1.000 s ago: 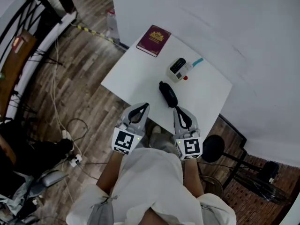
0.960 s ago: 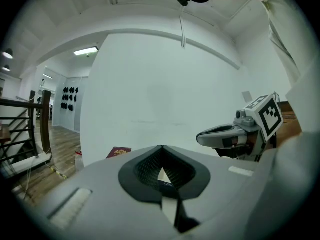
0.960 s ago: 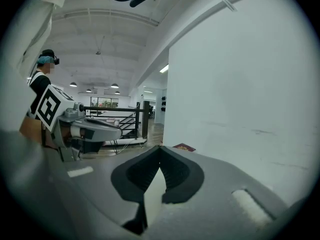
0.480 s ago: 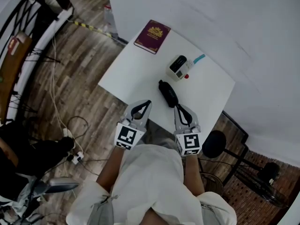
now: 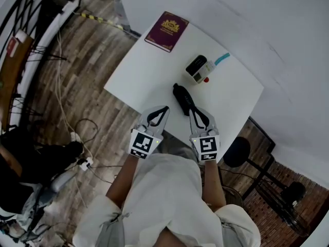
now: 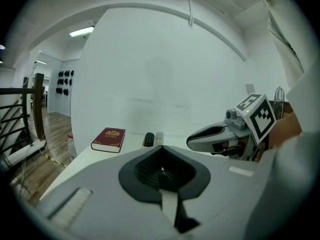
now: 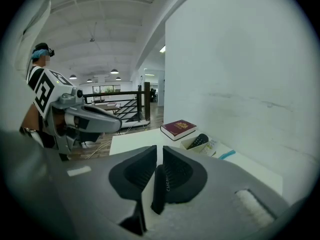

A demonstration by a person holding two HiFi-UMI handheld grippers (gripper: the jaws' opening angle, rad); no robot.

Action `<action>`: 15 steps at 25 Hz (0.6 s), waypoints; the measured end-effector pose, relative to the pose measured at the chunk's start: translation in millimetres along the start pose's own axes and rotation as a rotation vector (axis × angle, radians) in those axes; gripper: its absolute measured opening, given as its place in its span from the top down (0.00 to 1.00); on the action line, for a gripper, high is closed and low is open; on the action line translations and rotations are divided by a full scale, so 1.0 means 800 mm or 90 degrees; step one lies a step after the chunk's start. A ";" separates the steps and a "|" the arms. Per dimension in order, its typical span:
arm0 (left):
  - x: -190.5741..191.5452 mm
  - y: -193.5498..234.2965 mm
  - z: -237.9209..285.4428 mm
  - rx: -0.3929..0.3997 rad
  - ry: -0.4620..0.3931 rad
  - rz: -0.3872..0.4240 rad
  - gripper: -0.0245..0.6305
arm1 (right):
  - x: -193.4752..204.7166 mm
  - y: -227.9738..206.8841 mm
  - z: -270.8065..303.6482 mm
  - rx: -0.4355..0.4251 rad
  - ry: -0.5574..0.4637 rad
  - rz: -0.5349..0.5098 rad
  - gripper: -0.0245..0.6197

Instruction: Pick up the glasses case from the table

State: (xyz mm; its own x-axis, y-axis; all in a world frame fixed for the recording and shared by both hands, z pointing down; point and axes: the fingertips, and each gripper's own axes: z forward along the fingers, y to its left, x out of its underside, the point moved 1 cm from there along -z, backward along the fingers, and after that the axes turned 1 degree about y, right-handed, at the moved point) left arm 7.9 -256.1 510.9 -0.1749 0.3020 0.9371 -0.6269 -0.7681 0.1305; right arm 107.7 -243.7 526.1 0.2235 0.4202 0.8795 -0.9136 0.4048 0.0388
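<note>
The black glasses case [image 5: 182,99] lies lengthwise on the white table [image 5: 144,71], near its front edge. My right gripper [image 5: 191,110] has its tips at the case's near end. In the right gripper view the case [image 7: 160,189] shows as a dark bar in the narrow gap between the jaws of that gripper [image 7: 159,151]. Those jaws are opening, and the pads do not press on the case. My left gripper [image 5: 165,108] hovers over the front edge, left of the case. In the left gripper view this gripper [image 6: 161,151] is shut and empty.
A burgundy book [image 5: 166,31] lies at the table's far left corner. A small white box holding a black remote [image 5: 198,68] and a blue pen-like item [image 5: 222,59] sit beyond the case. A black stool [image 5: 236,152] stands right of the table. Cables [image 5: 72,133] trail over the wooden floor.
Both grippers have come forward and down over the table's front edge. The right one's tips now reach the near end of the case.
</note>
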 end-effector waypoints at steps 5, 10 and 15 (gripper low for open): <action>0.018 -0.005 0.024 0.005 0.030 -0.012 0.93 | 0.024 -0.007 0.018 -0.024 0.034 -0.001 0.87; 0.039 -0.010 0.050 0.008 0.059 -0.024 0.93 | 0.047 -0.017 0.037 -0.047 0.061 0.007 0.85; 0.059 -0.017 0.067 0.011 0.087 -0.037 0.93 | 0.070 -0.021 0.055 -0.071 0.099 0.004 0.80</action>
State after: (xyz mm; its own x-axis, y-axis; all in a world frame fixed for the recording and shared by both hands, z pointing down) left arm 48.9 -262.1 570.7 -0.2414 0.4188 0.8754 -0.6254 -0.7569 0.1896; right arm 120.7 -262.9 595.4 0.2757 0.5393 0.7957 -0.8739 0.4854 -0.0262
